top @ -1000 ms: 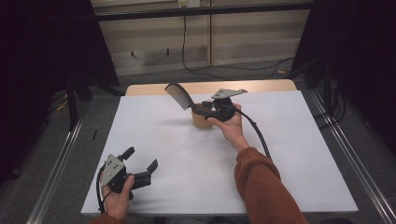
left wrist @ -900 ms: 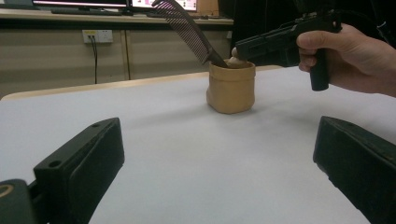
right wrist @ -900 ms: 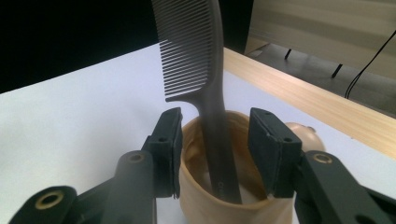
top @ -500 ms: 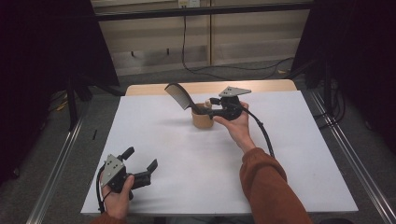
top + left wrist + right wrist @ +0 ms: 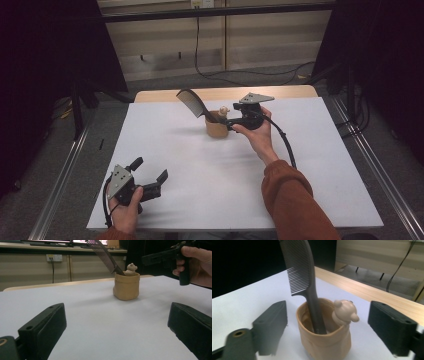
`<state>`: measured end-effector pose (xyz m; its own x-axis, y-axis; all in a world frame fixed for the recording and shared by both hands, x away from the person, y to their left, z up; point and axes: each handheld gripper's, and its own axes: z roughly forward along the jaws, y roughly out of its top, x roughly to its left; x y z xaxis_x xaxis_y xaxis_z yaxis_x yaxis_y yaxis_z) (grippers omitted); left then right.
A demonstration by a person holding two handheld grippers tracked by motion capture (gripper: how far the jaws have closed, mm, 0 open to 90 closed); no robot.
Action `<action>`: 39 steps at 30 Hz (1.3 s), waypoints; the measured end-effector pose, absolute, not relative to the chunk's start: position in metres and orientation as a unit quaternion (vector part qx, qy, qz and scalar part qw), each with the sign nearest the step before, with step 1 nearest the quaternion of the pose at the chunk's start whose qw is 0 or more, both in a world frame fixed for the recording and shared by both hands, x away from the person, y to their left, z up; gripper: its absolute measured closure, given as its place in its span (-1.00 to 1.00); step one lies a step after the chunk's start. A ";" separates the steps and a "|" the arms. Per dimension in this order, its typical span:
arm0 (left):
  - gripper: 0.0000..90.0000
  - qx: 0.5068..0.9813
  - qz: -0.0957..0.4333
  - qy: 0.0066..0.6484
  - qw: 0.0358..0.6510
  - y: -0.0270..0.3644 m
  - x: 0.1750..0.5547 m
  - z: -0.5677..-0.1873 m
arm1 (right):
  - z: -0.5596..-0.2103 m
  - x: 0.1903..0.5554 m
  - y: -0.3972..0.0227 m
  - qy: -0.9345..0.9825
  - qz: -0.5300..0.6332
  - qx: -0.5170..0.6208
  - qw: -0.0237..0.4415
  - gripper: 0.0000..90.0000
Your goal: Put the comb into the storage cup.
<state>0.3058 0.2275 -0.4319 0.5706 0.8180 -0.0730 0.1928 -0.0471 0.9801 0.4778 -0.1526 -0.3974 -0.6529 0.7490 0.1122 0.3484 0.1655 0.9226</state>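
Right gripper view: comb (image 5: 305, 282) inside cup (image 5: 325, 342)

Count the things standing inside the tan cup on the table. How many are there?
2. A dark comb leans out of the cup with its handle inside, and a small bear figure sits at the cup's rim beside it. Something smaller could be hidden at the bottom.

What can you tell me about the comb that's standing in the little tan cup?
The comb is dark grey and looks like plastic, with one row of fine teeth and a narrow handle. It stands handle-down in the tan cup, leaning against the rim with its toothed end high in the air. A small beige bear figure sits at the rim beside it. Nothing grips it.
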 end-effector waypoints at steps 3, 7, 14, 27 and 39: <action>-0.96 0.669 0.270 0.379 0.580 0.227 0.307 -0.432 | -0.397 0.476 -0.156 0.736 0.527 0.378 0.195 -0.81; -0.96 0.671 0.269 0.380 0.577 0.226 0.307 -0.433 | -0.397 0.473 -0.160 0.728 0.522 0.389 0.214 -0.94; -0.96 0.674 0.268 0.377 0.576 0.224 0.307 -0.433 | -0.397 0.465 -0.165 0.721 0.523 0.392 0.232 -0.95; -0.96 0.674 0.271 0.371 0.578 0.225 0.305 -0.431 | -0.396 0.449 -0.176 0.699 0.531 0.401 0.261 -0.94; -0.95 0.670 0.273 0.374 0.580 0.226 0.303 -0.431 | -0.396 0.433 -0.185 0.691 0.535 0.401 0.276 -0.95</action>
<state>0.3034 0.2257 -0.4306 0.5716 0.8178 -0.0671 0.1836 -0.0478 0.9818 0.4331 -0.1846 -0.3962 -0.5261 0.8490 0.0485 0.2595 0.1059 0.9599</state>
